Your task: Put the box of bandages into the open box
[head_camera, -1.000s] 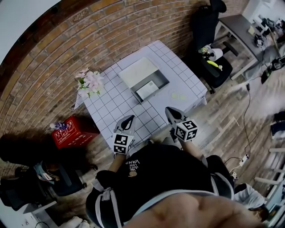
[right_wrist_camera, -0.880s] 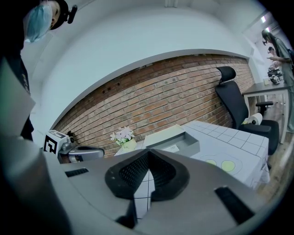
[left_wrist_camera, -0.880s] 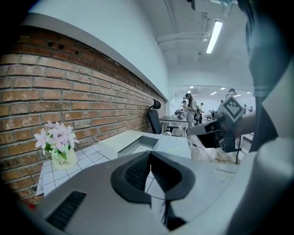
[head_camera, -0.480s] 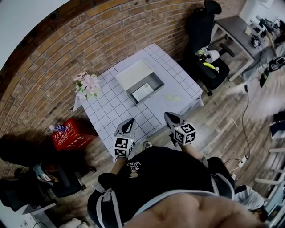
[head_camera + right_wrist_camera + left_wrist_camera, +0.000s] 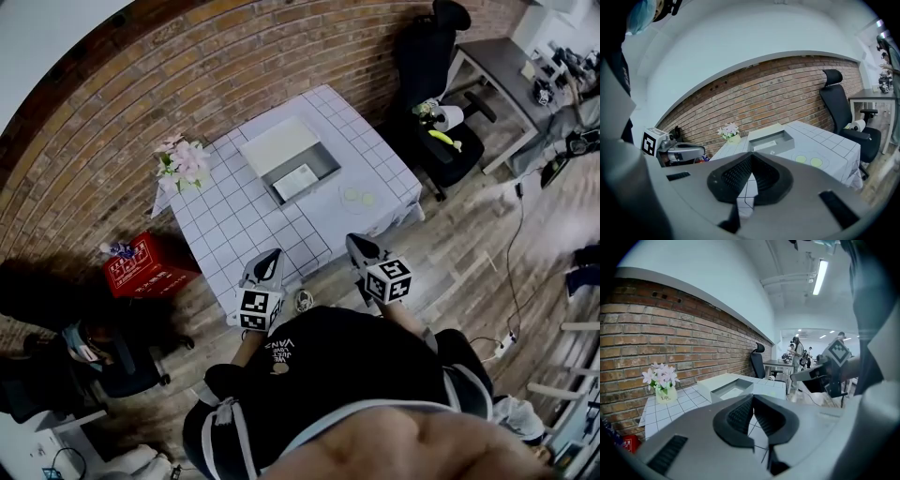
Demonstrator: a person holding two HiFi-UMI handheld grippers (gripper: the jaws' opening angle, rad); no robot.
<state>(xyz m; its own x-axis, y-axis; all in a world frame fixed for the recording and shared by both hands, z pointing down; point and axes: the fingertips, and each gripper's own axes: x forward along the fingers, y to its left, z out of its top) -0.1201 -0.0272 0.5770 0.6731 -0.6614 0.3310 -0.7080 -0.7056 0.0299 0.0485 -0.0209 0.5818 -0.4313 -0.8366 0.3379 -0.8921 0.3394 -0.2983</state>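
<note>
While both grippers hang close to body, short of table edge, neither holds anything. Left gripper: jaws pressed together, nothing between. Right gripper: same, pads meeting, empty. Beyond them, table with grid cloth. Mid-table, grey open box, white lid flap on far side. Flat white pack, likely box of bandages, lies inside on box floor. Green discs near box; flowers at far left corner. Judgement: placement looks done, no task step left.
</note>
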